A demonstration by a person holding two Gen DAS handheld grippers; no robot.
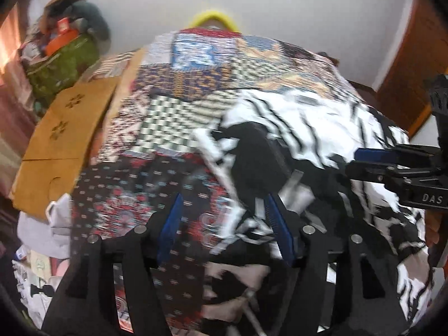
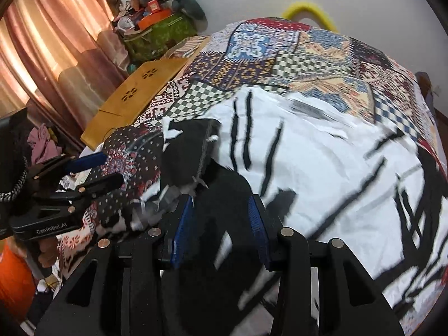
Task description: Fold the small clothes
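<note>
A white garment with black stripes and black patches (image 2: 322,168) lies spread on a patchwork cloth (image 2: 252,56); it shows in the left wrist view (image 1: 308,120) too. My left gripper (image 1: 224,204) is open, its blue pads wide apart over the garment's left edge and a black folded part (image 1: 257,162). My right gripper (image 2: 221,210) is open over the garment's black near part. Each gripper shows from the side in the other's view, the right (image 1: 361,159) and the left (image 2: 109,168), both with fingers apart. The view is motion-blurred.
A wooden lap table (image 2: 137,92) lies at the cloth's left edge. Behind it is a green bag piled with things (image 2: 159,33), with pink curtains (image 2: 42,50) to the left. A yellow ring (image 2: 308,11) sits at the far edge. Loose clothes lie lower left (image 1: 50,224).
</note>
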